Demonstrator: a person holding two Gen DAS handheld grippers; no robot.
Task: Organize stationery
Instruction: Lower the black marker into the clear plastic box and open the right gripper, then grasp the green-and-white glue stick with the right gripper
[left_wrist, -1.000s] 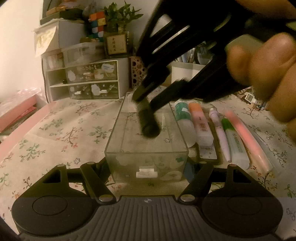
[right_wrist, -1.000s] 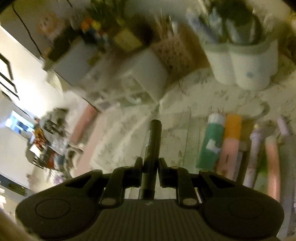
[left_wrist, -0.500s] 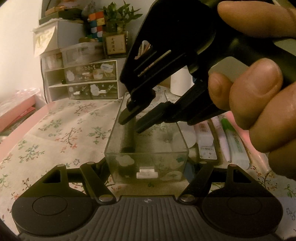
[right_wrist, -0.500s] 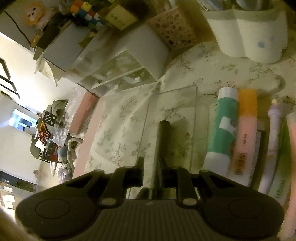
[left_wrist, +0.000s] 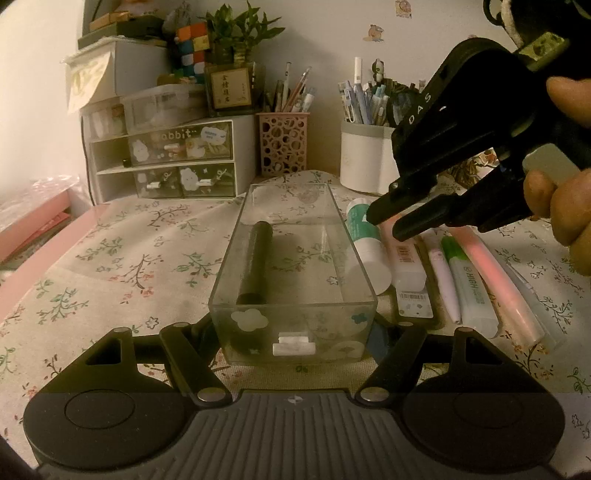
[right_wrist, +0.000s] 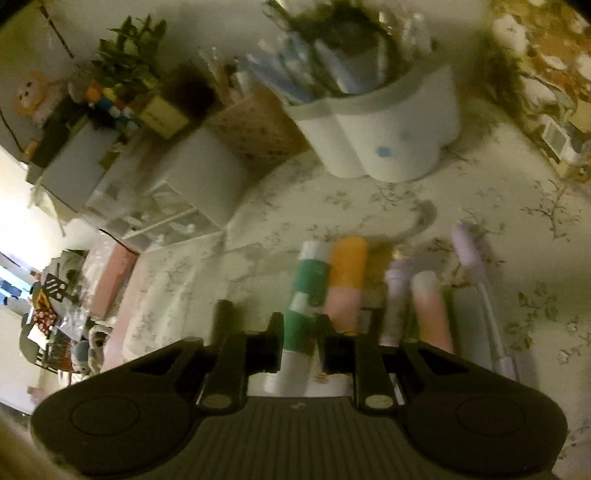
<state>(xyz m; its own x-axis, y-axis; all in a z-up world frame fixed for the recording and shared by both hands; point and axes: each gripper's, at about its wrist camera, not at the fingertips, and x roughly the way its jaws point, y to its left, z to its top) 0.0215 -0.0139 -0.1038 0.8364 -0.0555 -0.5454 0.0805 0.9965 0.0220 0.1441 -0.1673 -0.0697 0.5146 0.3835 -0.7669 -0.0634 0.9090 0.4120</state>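
A clear plastic box (left_wrist: 295, 321) stands on the floral tablecloth. My left gripper (left_wrist: 293, 338) is shut on its near end. A black marker (left_wrist: 255, 258) lies inside along the left wall. To the box's right lies a row of stationery: a green-and-white tube (left_wrist: 364, 236), an orange-capped pink highlighter (left_wrist: 406, 266), a lilac pen (left_wrist: 445, 280), a green highlighter (left_wrist: 472, 291) and a pink one (left_wrist: 502, 288). My right gripper (left_wrist: 384, 223) is open and empty above the green tube (right_wrist: 308, 295); the right wrist view is blurred.
At the back stand a white drawer unit (left_wrist: 173, 162), a pink perforated pen cup (left_wrist: 283, 142) and a white pen holder (left_wrist: 365, 158) full of pens. A pink box (left_wrist: 33, 221) lies at the far left.
My right gripper lowered the black marker into the box, let go of it and moved right, over the row of pens. The left gripper has not moved.
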